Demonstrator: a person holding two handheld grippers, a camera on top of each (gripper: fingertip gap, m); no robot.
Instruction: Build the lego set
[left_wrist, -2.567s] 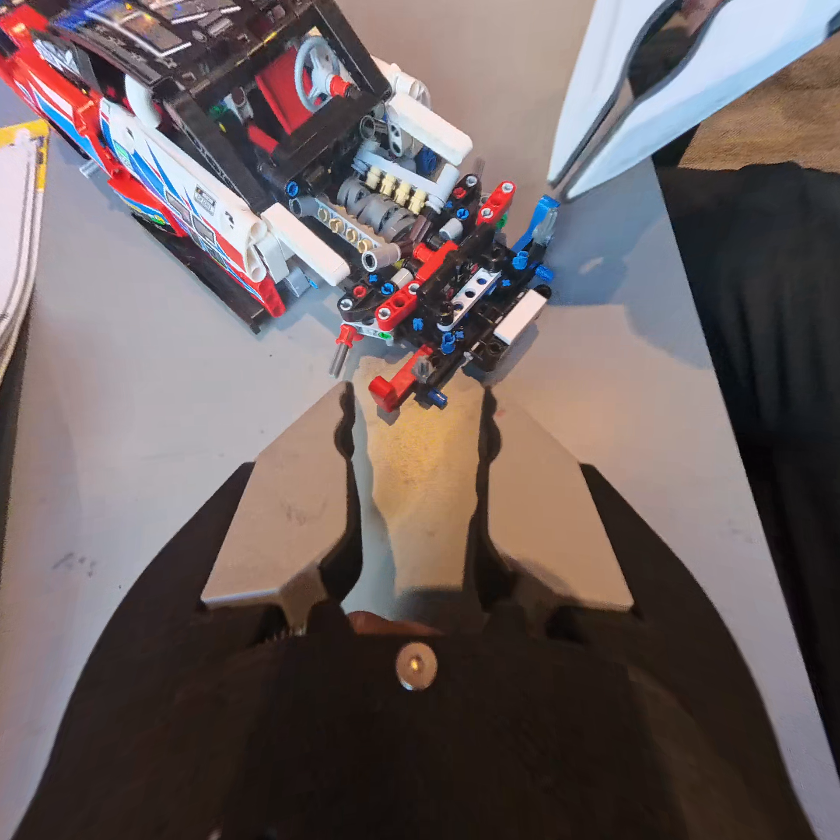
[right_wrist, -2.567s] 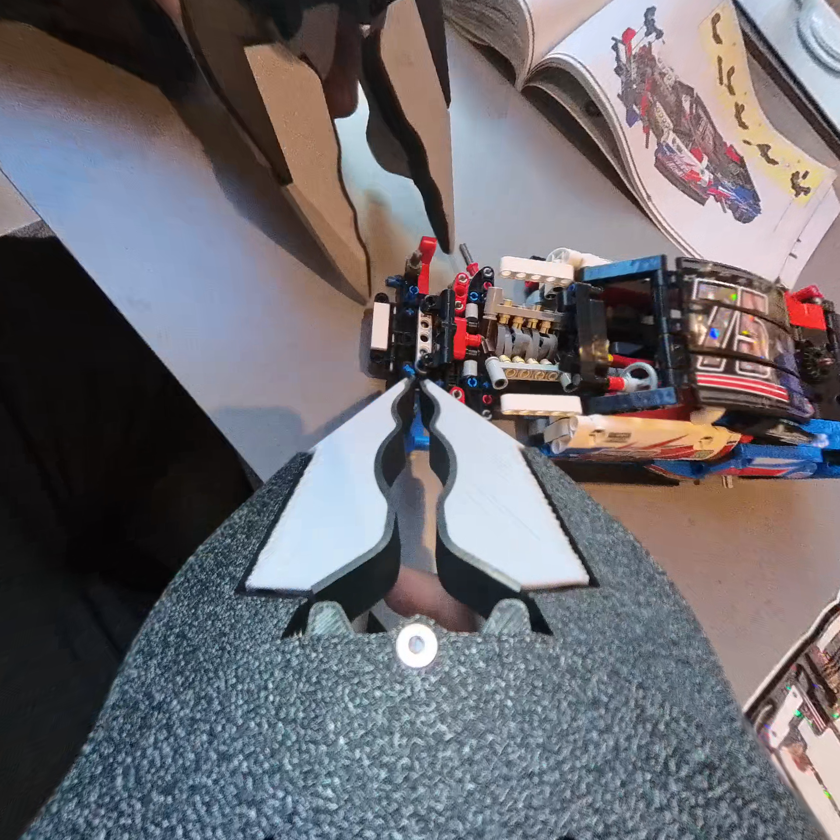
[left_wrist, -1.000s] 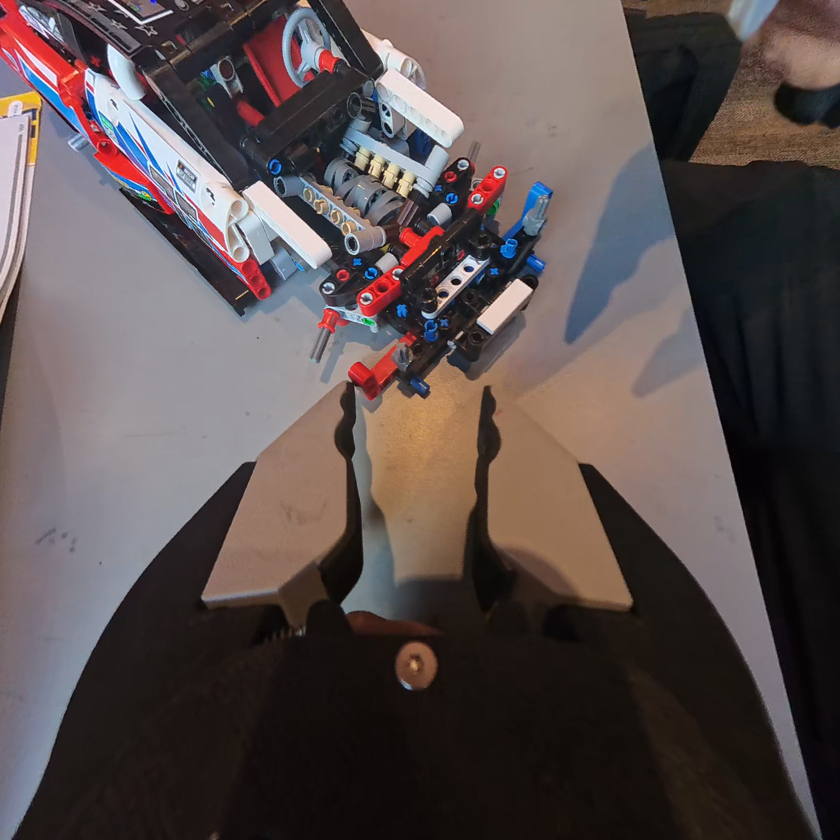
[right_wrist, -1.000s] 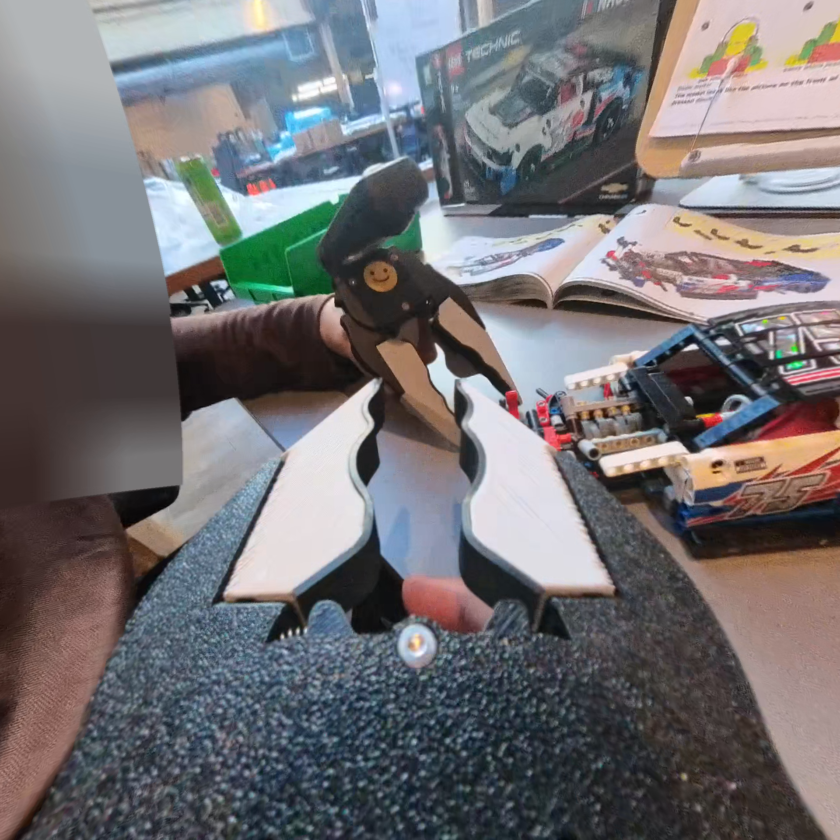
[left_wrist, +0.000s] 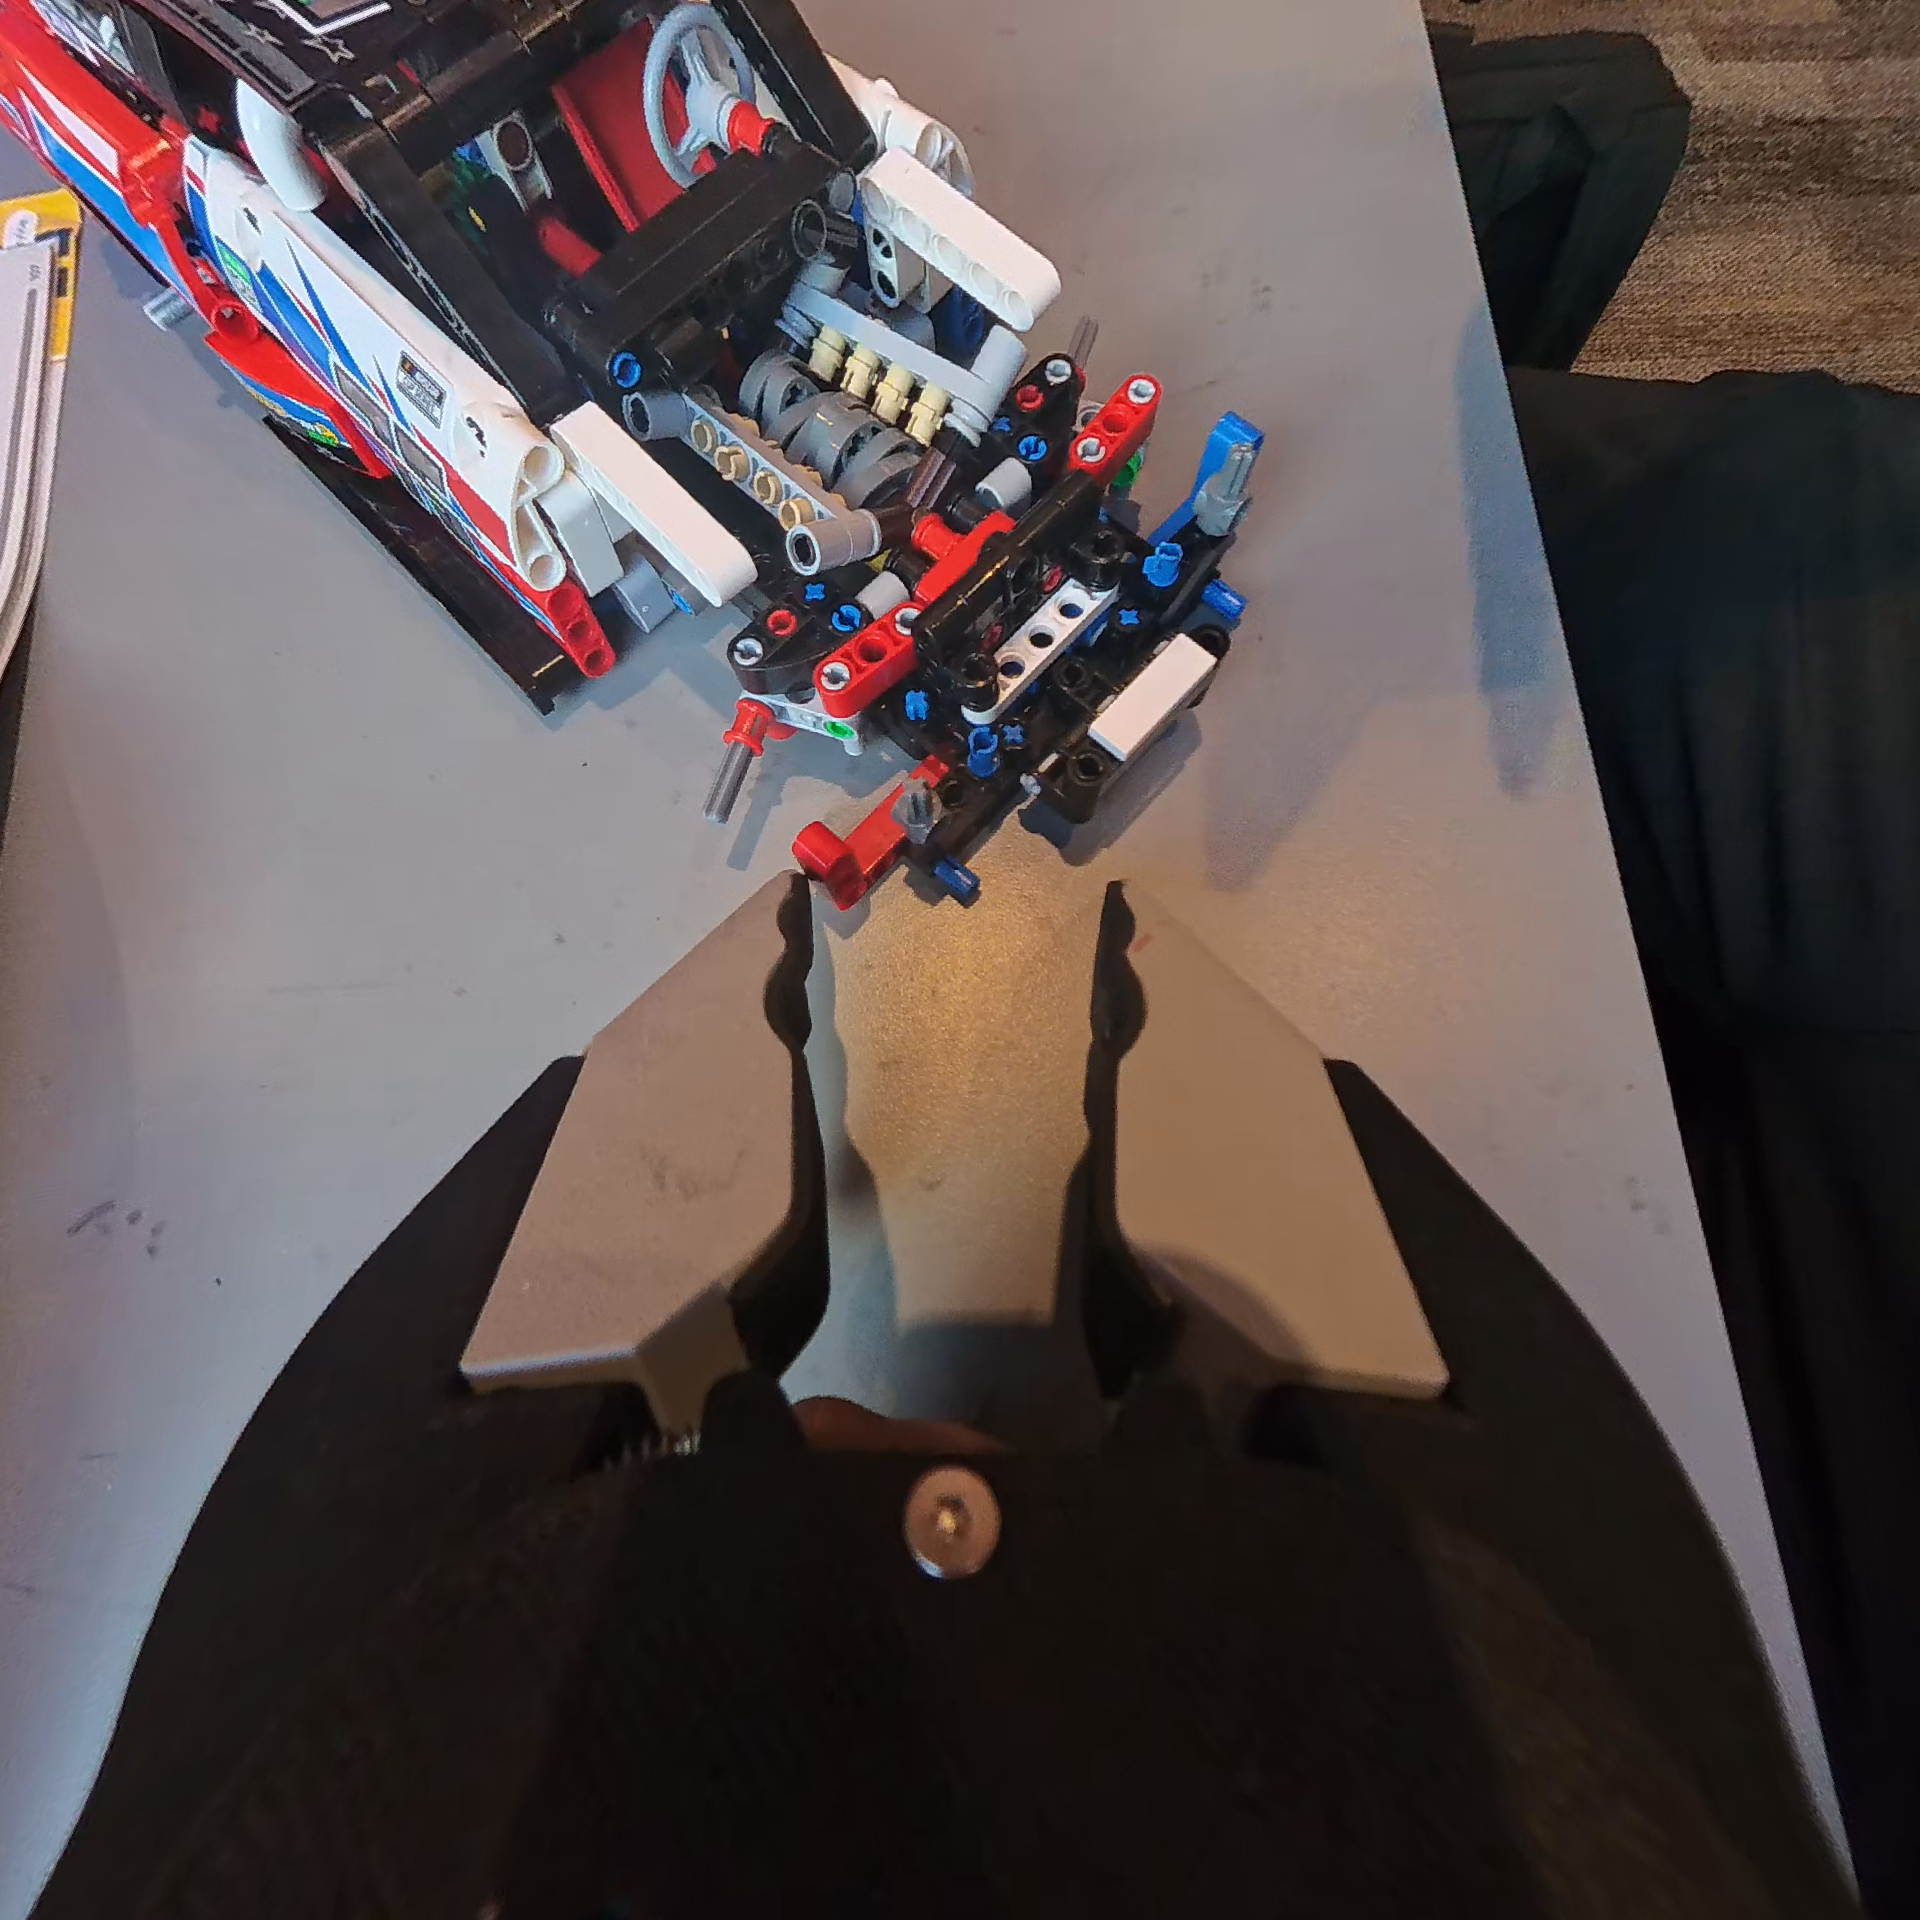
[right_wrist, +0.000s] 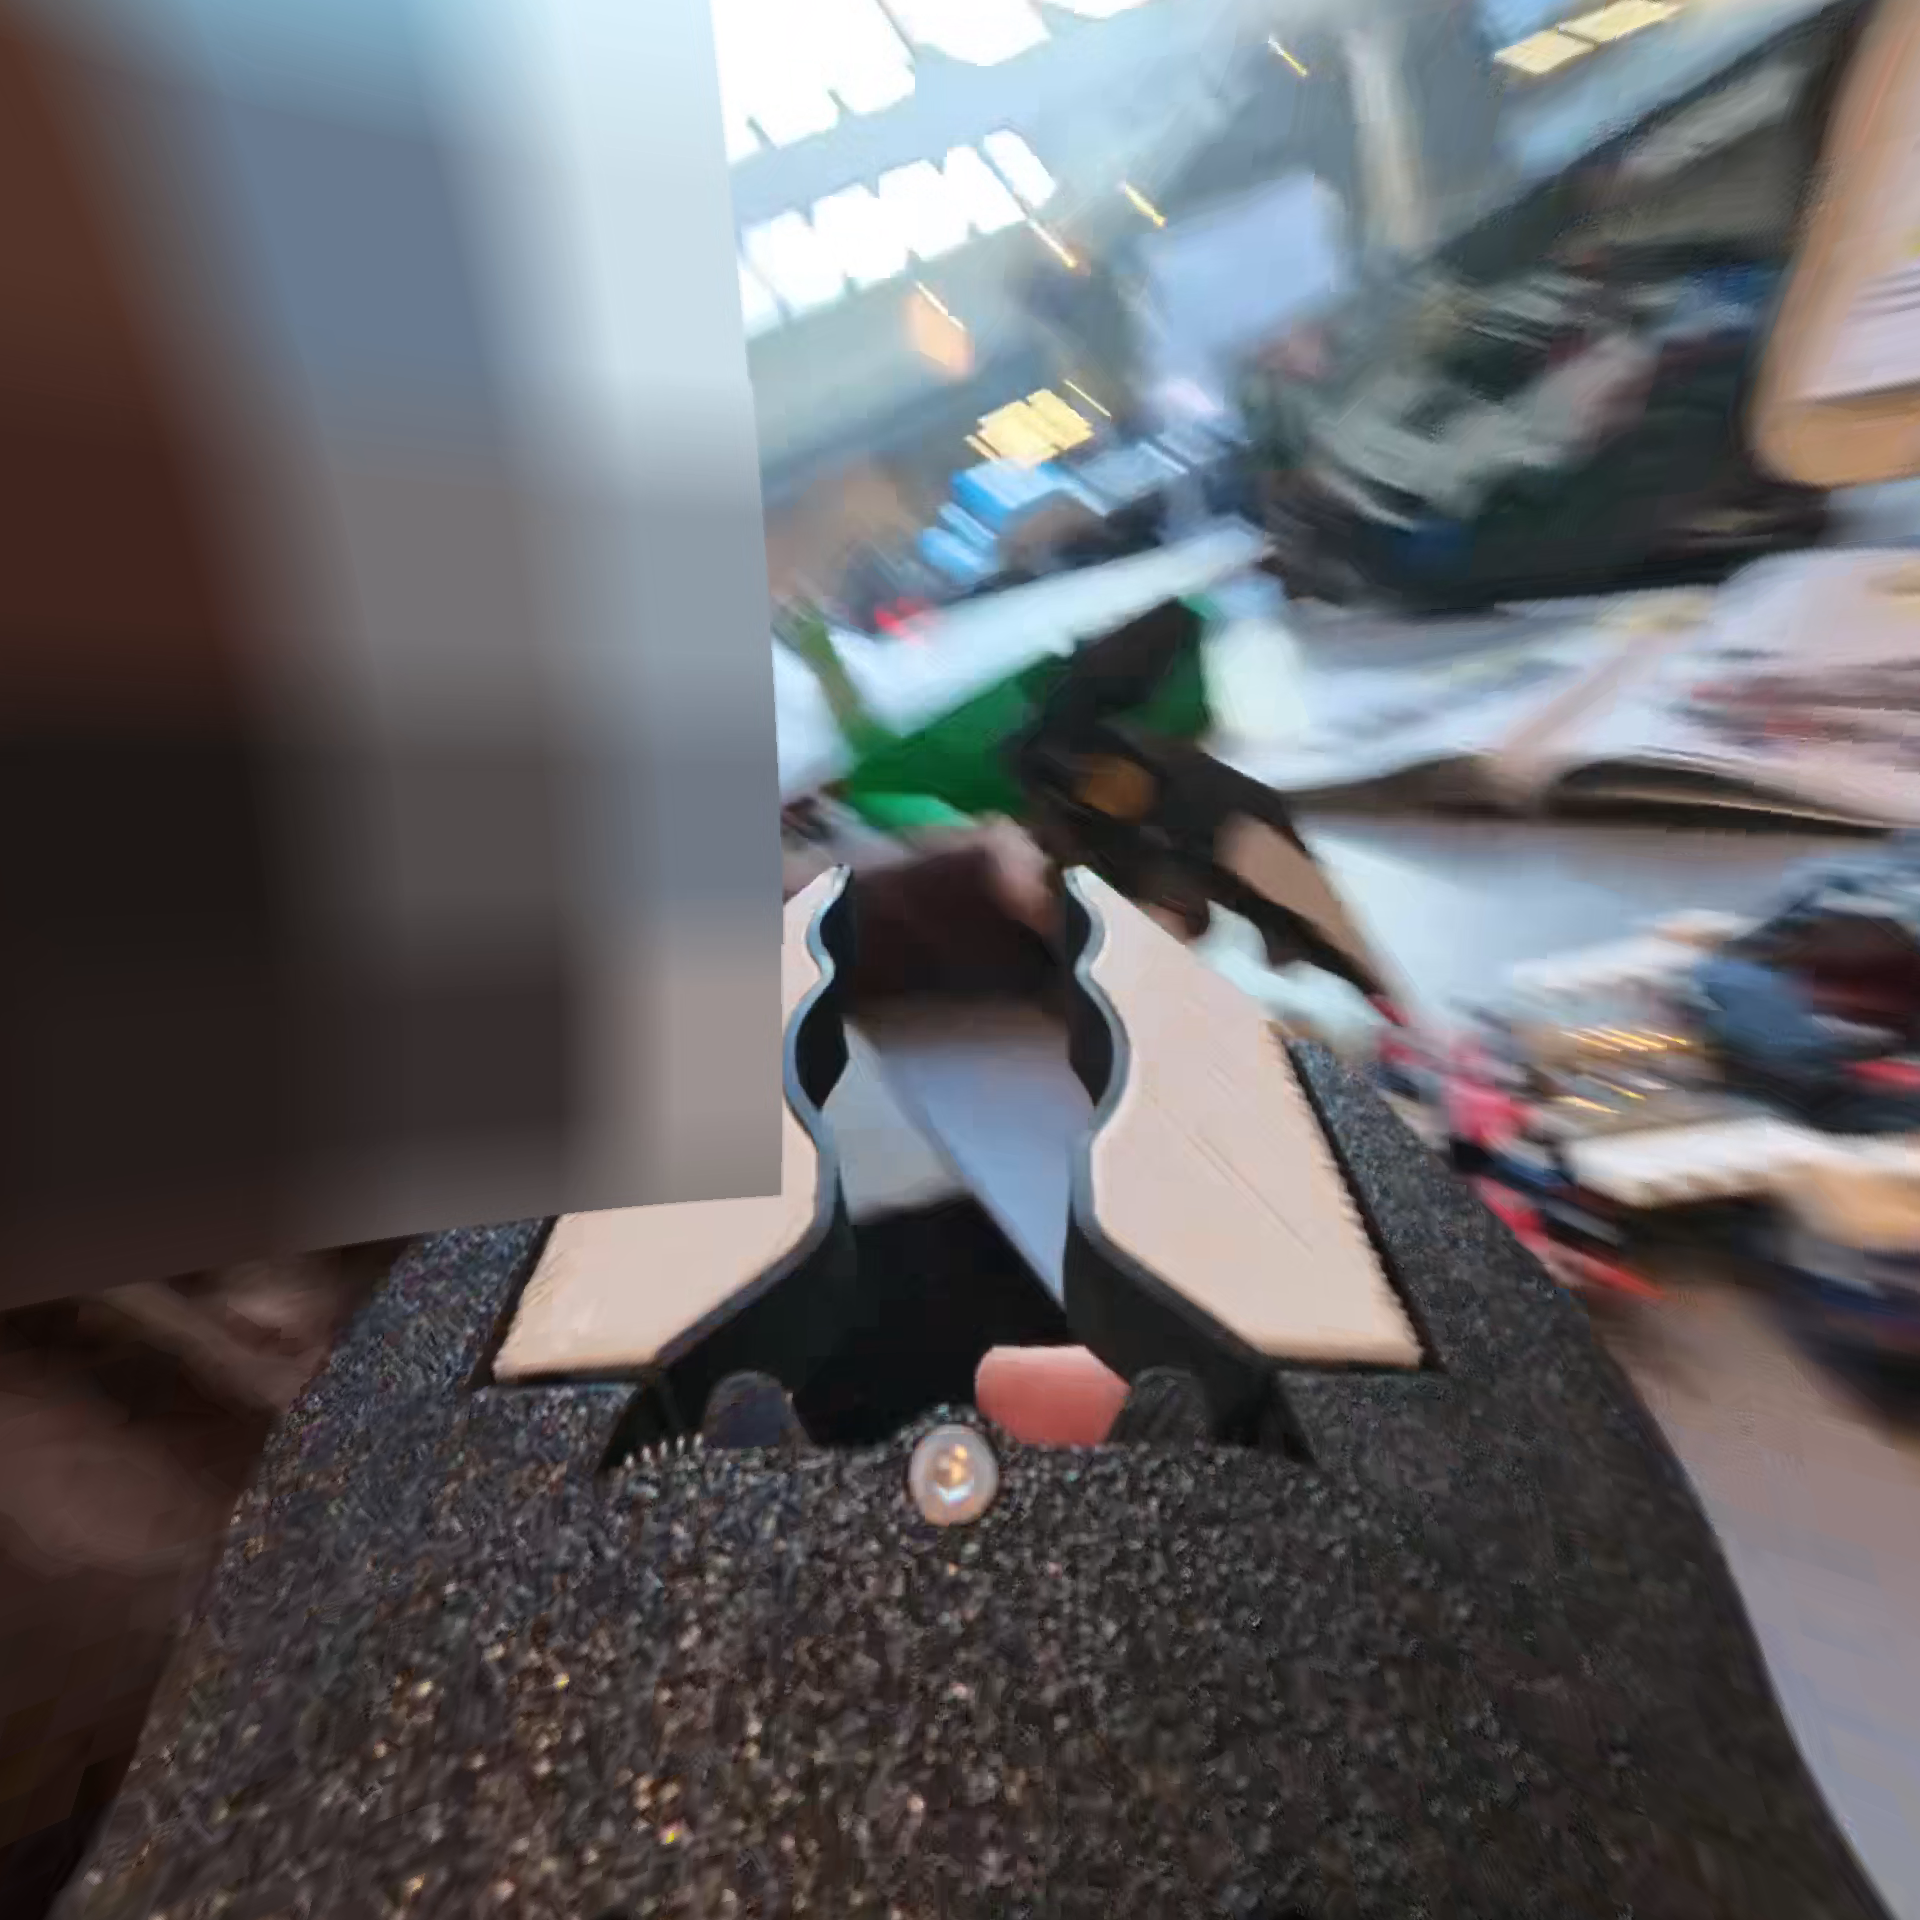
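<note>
Grey desk (left_wrist: 312, 1039): red-white-black brick race car (left_wrist: 582, 343) bodied, front chassis bare; both hand-held grippers (left_wrist: 956, 904) (right_wrist: 951, 904) spread, empty.

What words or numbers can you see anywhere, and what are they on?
I won't copy any writing out, but here is where it sits.
Small stickers on the white side panel of the lego car: too small to read.
Booklet at the left edge: only a sliver shows, unreadable.
Paper sheet and open booklet in the right wrist view: blurred by motion, unreadable.
</note>
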